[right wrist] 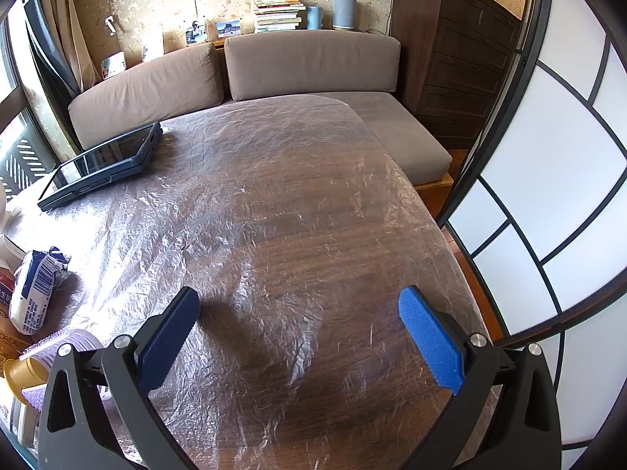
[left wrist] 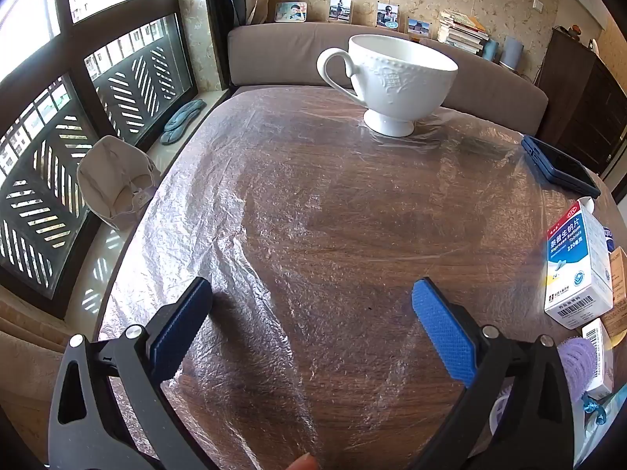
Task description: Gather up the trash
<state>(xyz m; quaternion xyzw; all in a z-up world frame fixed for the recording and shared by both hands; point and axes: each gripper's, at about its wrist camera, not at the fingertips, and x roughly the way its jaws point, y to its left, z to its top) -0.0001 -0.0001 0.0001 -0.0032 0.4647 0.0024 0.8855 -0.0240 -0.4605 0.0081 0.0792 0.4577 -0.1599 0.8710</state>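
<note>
Two claws spread wide, left claw (left wrist: 311,299), right claw (right wrist: 299,307), crumpled wrapper (right wrist: 33,293) far left of it

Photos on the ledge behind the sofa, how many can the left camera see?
4. One by the curtain, one right of it, one above the white cup, one beside the book stack. More may be hidden.

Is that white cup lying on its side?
No, the cup stands upright on its foot on the table, its open mouth facing up and its handle to the left.
</note>
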